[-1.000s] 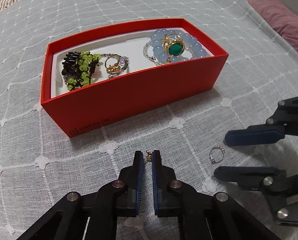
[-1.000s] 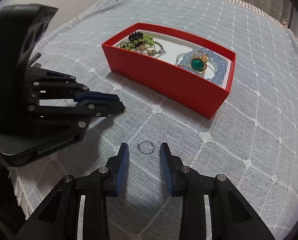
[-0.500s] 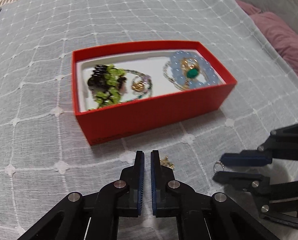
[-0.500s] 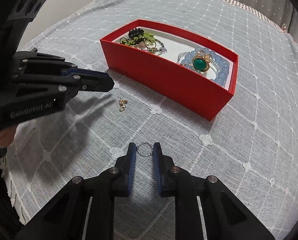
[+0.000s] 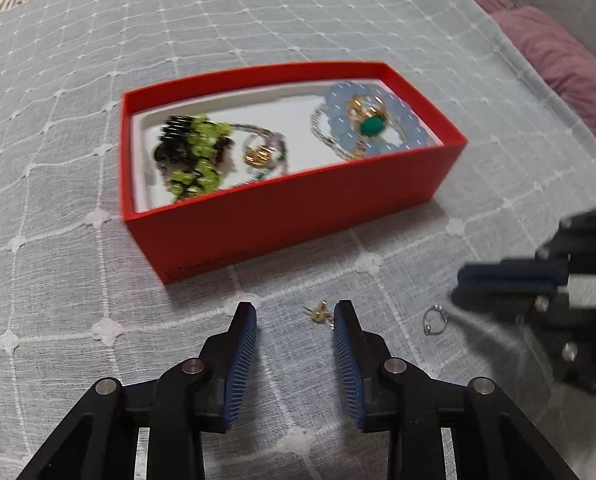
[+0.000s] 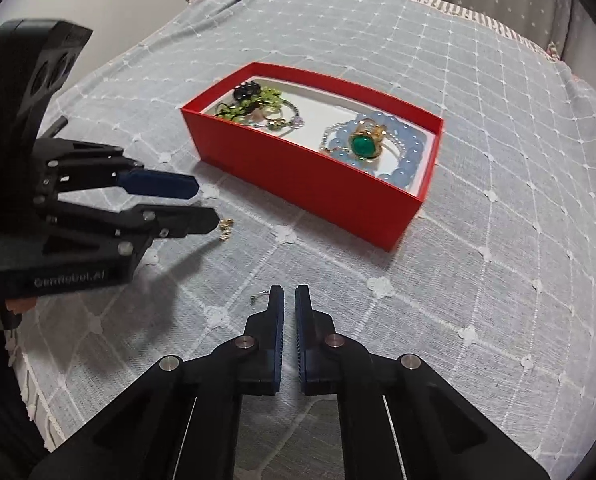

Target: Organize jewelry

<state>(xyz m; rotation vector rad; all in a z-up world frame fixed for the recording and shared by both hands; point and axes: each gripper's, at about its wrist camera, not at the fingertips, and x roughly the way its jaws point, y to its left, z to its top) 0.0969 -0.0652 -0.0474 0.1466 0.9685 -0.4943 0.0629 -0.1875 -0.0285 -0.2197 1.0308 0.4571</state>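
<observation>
A red box is sitting on a grey checked cloth, holding a blue bead bracelet with a green-stone ring and green-and-black beads. In front of the box, the left gripper is opening, a small gold earring lying on the cloth between its spread fingers, just beside the right-hand one. The right gripper is pressed together; the small bead ring is lying beside its tip, not visibly pinched.
</observation>
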